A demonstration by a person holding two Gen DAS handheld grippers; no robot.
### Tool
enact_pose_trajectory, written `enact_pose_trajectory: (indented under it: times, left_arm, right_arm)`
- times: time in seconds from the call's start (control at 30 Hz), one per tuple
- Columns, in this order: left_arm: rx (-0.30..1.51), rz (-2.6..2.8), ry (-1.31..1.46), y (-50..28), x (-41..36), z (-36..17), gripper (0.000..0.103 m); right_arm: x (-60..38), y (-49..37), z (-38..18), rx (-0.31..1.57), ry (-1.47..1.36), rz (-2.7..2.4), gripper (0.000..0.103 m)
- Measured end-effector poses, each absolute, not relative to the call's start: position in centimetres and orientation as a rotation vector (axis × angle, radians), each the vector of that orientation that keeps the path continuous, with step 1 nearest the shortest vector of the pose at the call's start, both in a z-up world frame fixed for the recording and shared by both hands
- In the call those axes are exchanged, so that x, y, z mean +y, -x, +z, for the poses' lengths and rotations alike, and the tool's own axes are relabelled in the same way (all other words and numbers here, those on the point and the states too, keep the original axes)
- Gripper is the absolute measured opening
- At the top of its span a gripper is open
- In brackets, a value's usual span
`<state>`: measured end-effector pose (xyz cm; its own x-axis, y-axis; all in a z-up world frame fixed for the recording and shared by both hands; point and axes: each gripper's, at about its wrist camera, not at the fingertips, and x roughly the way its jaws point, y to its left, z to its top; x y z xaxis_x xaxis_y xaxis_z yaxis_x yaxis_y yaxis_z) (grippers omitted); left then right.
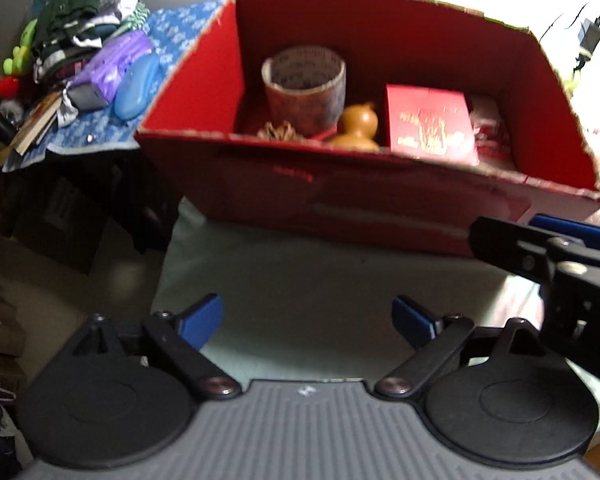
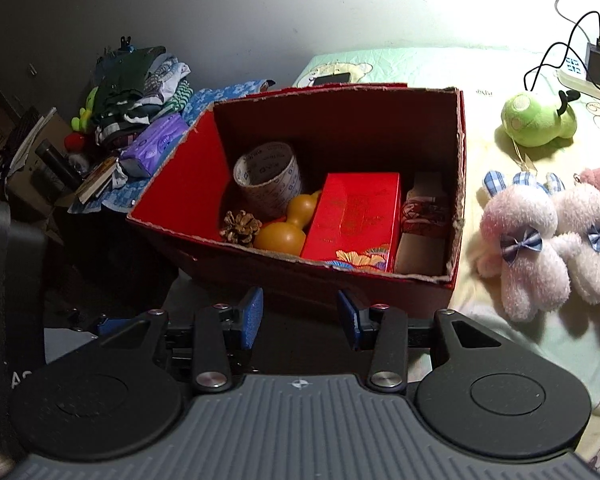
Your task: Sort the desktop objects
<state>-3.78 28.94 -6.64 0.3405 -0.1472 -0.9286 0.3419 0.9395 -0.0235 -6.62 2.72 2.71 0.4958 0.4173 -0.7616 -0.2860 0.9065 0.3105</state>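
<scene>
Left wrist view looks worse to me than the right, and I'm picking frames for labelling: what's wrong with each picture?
Left wrist view: soft and smeared throughout, so the red box has fuzzy edges, and the wall behind it is blown out white. Right wrist view: sharper, the pine cone is crisp, but the left side sits in deep shadow and glare burns the top right corner. Both bend straight lines, fisheye style.

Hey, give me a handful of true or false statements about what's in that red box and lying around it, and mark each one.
1. The tape roll is inside the red box. True.
2. The gourd lies outside the box. False: it lies inside, beside the pine cone.
3. The green plush sits outside the box. True.
4. The right gripper grips a plush rabbit. False: it is empty; the pink plush rabbits lie on the sheet.
5. The left gripper is empty. True.
</scene>
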Motion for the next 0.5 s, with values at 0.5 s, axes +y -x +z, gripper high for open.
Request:
enact_pose_trajectory:
  times: [0.5]
  left_arm:
    - [1.282,-0.51,-0.287,2.1,30.4,-10.3,0.098]
  right_arm:
    - [4.9,8.0,0.2,1.064,-0.184,0.199,0.049]
